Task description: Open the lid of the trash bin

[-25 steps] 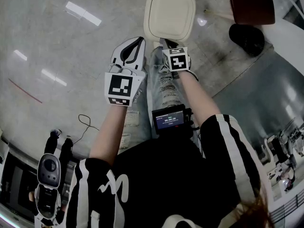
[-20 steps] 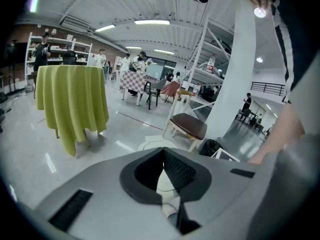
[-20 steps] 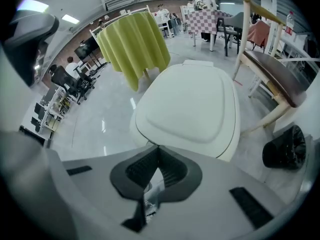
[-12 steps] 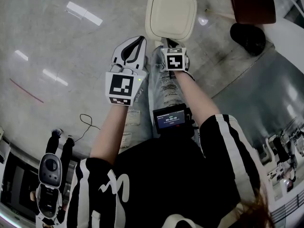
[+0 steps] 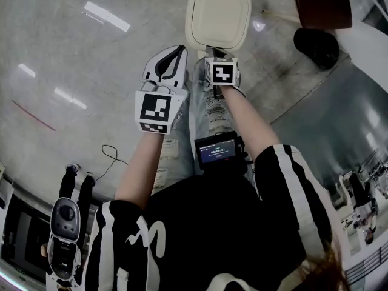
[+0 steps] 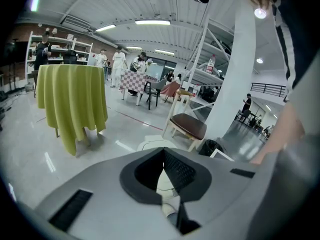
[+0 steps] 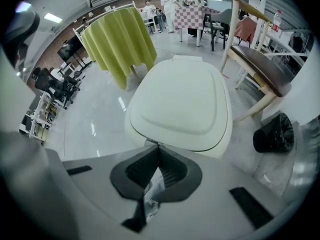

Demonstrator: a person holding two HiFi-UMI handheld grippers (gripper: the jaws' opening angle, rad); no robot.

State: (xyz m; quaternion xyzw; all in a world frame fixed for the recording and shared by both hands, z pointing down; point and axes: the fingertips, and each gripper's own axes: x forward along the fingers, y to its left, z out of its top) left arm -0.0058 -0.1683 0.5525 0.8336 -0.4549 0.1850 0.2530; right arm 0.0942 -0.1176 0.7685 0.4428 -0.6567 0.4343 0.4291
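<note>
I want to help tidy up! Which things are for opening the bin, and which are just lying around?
For the job:
- lid
- right gripper
- left gripper

Just lying about:
- chair
- black bag
- yellow table

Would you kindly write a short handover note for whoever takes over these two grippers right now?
Left gripper: fingers shut, empty, held beside the right one and short of the lid.
Right gripper: fingers shut, empty, tips at the near edge of the trash bin lid; I cannot tell whether they touch it.
The lid lies flat and closed, on the floor ahead of the person.
Done: the approach only.
Left: get under the near edge and lift the lid open.
</note>
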